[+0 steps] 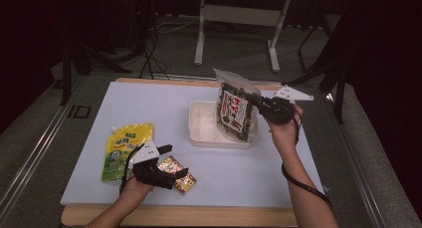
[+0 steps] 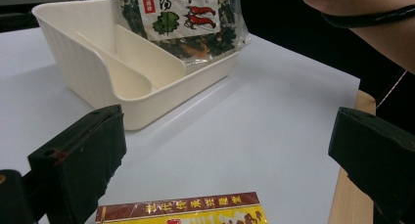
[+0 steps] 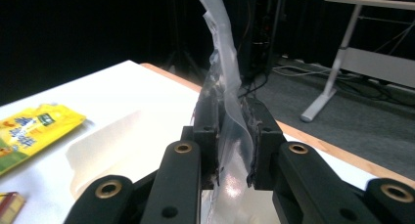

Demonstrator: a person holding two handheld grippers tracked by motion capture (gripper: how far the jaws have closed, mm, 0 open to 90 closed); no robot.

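The right gripper (image 1: 260, 104) has its jaws pinched on the edge of a clear plastic bag of dark dried food (image 1: 234, 108), hanging it over the cream plastic divided tray (image 1: 201, 123), apparently to lower it in. The left gripper (image 1: 174, 164) hovers with jaws spread wide and empty, a flat red-and-gold packet (image 2: 186, 212) lying between them, seemingly next.

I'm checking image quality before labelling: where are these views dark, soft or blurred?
High view: white table brightly lit, surroundings dim. Left gripper view: the near black jaws look soft, cream plastic tray sharp. Right gripper view: clear plastic snack bag pinched between the jaws, its top translucent against a black background.
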